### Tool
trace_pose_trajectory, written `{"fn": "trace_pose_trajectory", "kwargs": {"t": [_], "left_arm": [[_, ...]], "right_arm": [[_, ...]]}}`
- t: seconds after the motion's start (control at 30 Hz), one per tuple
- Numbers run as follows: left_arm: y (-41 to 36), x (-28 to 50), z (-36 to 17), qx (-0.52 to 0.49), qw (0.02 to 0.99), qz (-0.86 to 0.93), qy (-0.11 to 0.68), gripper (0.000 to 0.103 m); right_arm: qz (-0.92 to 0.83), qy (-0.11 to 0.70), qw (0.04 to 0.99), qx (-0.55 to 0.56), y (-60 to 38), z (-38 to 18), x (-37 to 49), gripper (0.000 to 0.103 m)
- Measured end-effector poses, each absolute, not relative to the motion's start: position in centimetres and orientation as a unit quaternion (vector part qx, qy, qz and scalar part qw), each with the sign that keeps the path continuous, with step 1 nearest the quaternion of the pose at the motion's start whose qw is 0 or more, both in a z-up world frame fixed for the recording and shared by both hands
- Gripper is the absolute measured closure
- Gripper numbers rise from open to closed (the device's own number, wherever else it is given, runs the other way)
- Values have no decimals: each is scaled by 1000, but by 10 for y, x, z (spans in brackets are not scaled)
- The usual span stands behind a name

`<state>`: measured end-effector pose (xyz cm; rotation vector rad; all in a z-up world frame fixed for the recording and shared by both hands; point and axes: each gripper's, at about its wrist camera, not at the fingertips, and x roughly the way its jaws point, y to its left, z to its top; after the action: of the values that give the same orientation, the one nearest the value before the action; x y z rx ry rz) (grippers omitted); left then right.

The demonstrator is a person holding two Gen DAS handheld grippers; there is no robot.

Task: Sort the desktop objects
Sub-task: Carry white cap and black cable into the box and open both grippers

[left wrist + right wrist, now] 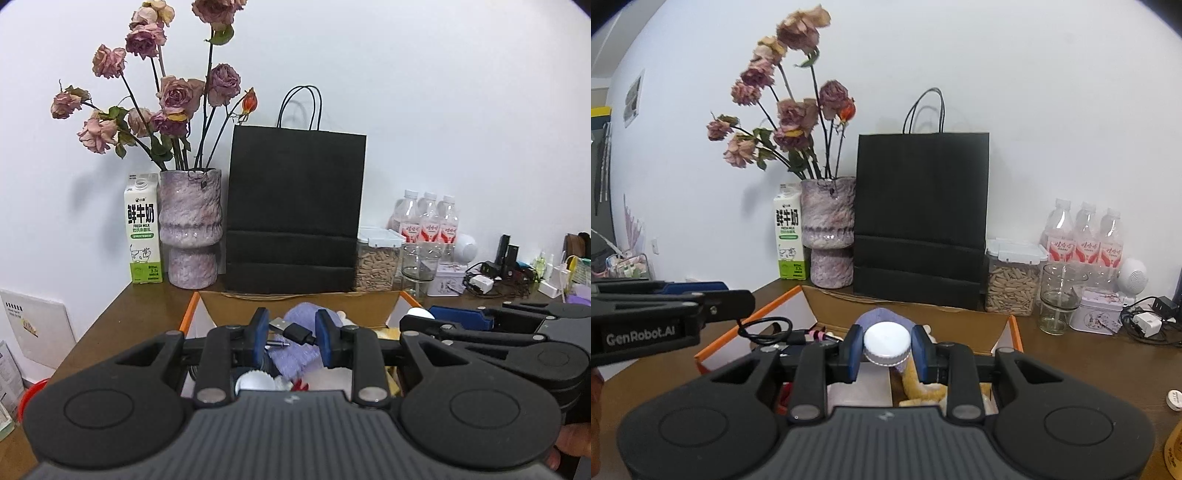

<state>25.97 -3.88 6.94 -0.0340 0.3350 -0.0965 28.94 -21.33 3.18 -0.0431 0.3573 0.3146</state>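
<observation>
Cap (886, 343) is clamped between right gripper (886, 349) pads, above the box (964, 325). Cable (291, 332) is pinched in left gripper (291, 341), plugs dangling over a purple cloth (295, 354) in that box. Beyond, bag (295, 210) and vase (190, 229) are lined along the wall.

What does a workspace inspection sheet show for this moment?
Surface: brown wooden table, crowded along the wall.
Job's things: open cardboard box holding purple cloth and small items.
Clutter: black paper bag, vase of dried roses, milk carton, water bottles, seed jar.
Grippers: left gripper shut on black USB cable; right gripper shut on white cap.
Cables: charger tangle at right.
Surroundings: white wall.
</observation>
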Motion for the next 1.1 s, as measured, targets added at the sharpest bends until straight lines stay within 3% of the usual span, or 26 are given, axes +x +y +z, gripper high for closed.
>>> {"fn": "trace_pose_trajectory", "kwargs": {"t": [0.63,0.67,0.73,0.8,0.87,0.93,1.0,1.1], "left_arm": [[-31,330,10,1,972,-31,232,74],[-32,331,9,4,972,-30,234,74],[-31,330,9,7,972,-33,233,71],[-31,326,12,11,973,-27,228,40],[-30,322,16,23,976,-10,218,25],[-29,318,21,31,977,1,211,17],[-27,315,26,38,978,23,203,0],[-23,313,32,33,979,22,201,0]], "right_arm": [[143,253,956,-28,-208,-22,354,74],[141,253,957,-29,-208,-23,353,71],[140,255,956,-28,-208,-23,351,34],[132,246,960,-34,-208,-21,346,14],[121,235,964,-39,-208,-17,342,12],[116,232,965,-32,-211,-13,341,1],[115,226,967,-24,-215,-10,340,0],[111,228,967,-13,-218,-5,338,0]]}}
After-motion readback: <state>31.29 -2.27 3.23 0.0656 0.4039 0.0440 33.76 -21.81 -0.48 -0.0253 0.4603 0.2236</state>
